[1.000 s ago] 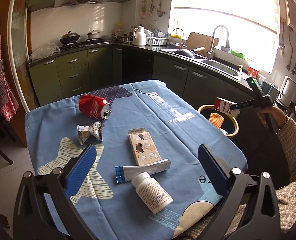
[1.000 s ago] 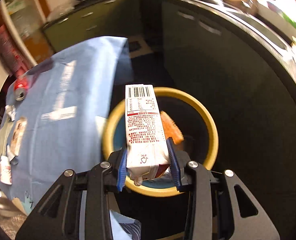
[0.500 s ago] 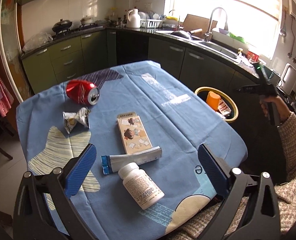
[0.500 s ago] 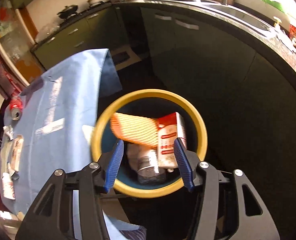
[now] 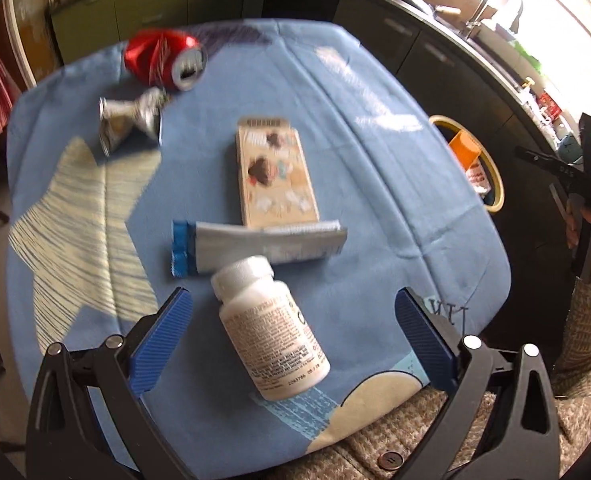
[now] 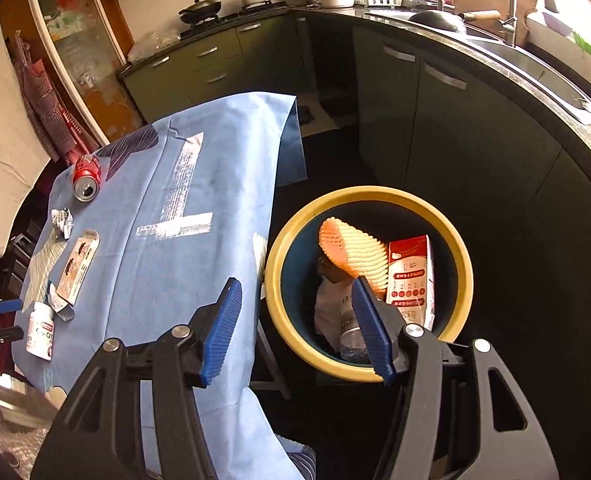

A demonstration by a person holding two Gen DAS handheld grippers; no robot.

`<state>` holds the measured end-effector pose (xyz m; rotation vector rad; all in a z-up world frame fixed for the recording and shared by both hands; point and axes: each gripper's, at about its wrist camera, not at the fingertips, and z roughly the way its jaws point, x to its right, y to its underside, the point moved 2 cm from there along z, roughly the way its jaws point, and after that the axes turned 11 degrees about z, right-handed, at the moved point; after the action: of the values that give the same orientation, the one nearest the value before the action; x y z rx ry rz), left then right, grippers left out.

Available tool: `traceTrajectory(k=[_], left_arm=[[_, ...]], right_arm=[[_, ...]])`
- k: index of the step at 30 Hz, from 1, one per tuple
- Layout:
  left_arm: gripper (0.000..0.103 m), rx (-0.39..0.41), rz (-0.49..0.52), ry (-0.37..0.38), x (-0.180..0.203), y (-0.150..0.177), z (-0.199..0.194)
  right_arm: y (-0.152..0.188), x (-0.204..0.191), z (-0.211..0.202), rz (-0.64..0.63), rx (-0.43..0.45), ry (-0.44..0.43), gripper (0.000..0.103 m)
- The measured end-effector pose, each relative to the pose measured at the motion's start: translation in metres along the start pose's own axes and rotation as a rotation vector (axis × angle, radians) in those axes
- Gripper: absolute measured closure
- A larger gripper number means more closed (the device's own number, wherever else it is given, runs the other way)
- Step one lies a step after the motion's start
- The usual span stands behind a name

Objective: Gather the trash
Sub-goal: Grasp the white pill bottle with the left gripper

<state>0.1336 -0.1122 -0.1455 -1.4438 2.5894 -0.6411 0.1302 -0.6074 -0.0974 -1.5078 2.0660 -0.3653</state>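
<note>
My left gripper [image 5: 291, 340] hangs open low over the blue tablecloth [image 5: 375, 184]. A white pill bottle [image 5: 273, 328] lies between its pads, untouched. Beyond the bottle lie a toothpaste tube [image 5: 263, 246], a flat printed box [image 5: 275, 172], a crumpled wrapper [image 5: 129, 120] and a crushed red can [image 5: 163, 60]. My right gripper [image 6: 297, 328] hovers over the gap between the table and the yellow-rimmed bin [image 6: 369, 194]. Its jaws are opening with nothing between them. In the bin lie a red-and-white carton [image 6: 411, 276] and an orange foam net [image 6: 355, 254].
The bin stands on the dark floor right of the table [image 6: 199, 184]. Dark cabinets [image 6: 435, 128] and a counter with a sink curve round behind it. The person's sleeve [image 5: 587, 328] is at the table's near right corner. A chair with red cloth [image 6: 51, 120] stands far left.
The right gripper let the carton drop into the bin, opened and drew back towards the table. The left gripper sank and tilted down over the pill bottle.
</note>
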Motion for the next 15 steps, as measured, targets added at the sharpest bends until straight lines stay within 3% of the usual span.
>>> traceTrajectory(k=[5,9,12,15], left_arm=[[0.007,-0.084,-0.026,0.008,0.001,0.011,0.020],[0.008,-0.091,-0.041,0.028,0.003,0.014,0.024],[0.020,-0.104,-0.048,0.028,0.000,0.013,0.028],[0.026,-0.115,-0.048,0.030,-0.003,0.013,0.031]], right_arm=[[0.004,0.004,0.009,-0.004,-0.019,-0.014,0.042],[0.006,0.006,0.014,-0.008,-0.027,-0.013,0.042],[0.006,0.007,0.015,-0.008,-0.029,-0.013,0.042],[0.006,0.008,0.016,-0.009,-0.032,-0.013,0.042]])
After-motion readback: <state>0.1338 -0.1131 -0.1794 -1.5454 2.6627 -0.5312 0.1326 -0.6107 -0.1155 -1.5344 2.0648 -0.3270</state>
